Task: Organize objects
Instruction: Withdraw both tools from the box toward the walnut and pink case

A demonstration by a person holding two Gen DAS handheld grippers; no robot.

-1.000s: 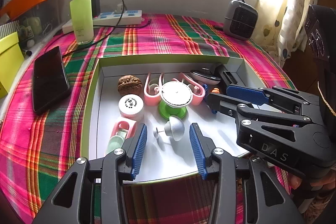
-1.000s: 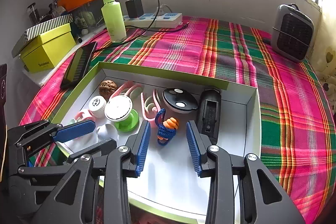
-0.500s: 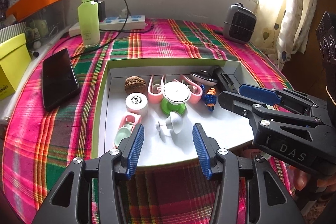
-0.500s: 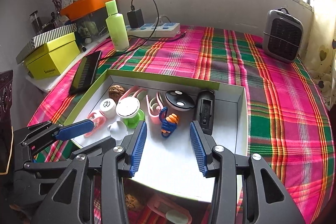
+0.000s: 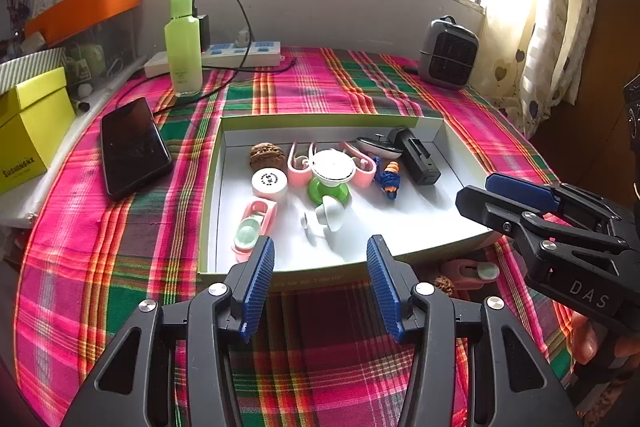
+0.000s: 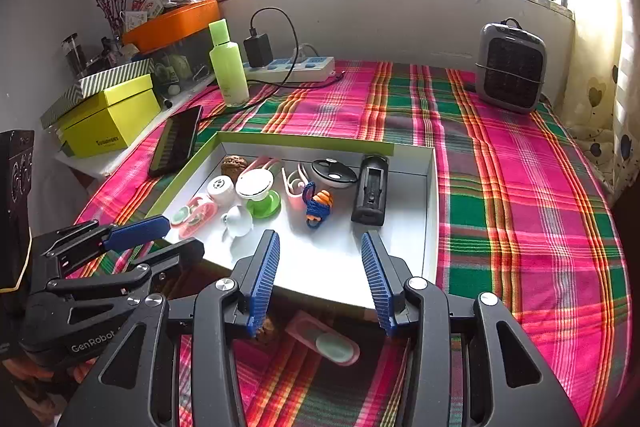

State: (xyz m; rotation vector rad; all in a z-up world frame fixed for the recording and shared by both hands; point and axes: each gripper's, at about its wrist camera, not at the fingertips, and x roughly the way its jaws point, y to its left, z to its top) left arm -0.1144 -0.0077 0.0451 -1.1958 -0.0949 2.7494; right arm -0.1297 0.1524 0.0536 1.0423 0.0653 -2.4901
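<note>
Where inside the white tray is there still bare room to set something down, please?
The tray floor is bare along its near edge, in front of the black case and blue-orange toy. The far-left half around the green stand is crowded.

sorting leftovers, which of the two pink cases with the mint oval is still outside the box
The pink case on the plaid cloth below the box's near rim, beside a walnut. The other pink case lies inside the box, at its left front.
</note>
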